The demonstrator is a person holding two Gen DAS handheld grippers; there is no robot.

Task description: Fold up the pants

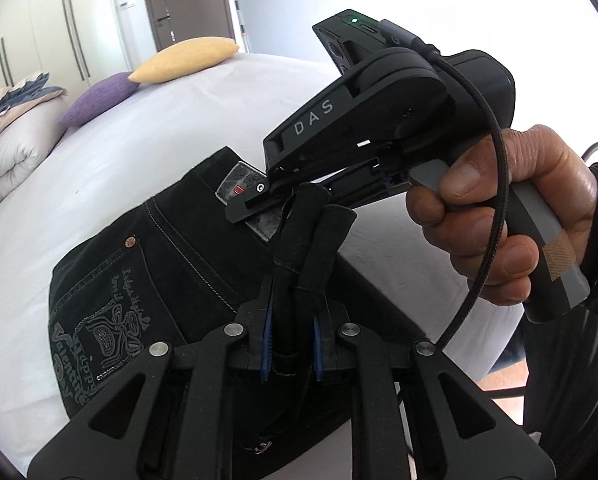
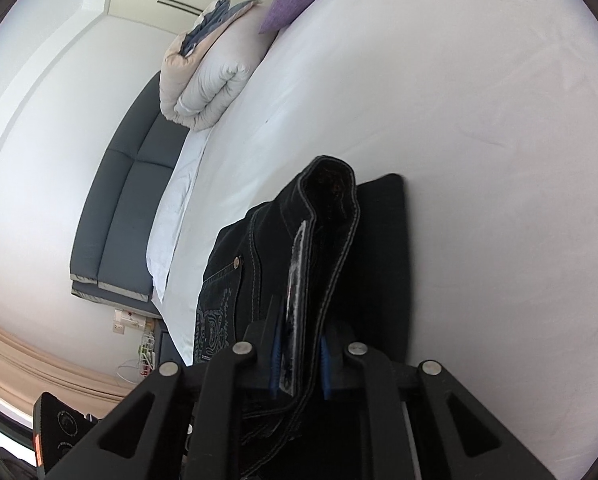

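On the white bed (image 2: 479,160), both grippers' jaws clamp black pants (image 1: 171,248); left gripper (image 1: 295,344) pinches folded fabric; right gripper (image 2: 299,364) grips the waistband.

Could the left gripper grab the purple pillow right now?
Probably not. The left gripper is already shut on a bunch of the black pants, so its jaws are full, and the purple pillow lies well across the white bed by the yellow pillow.
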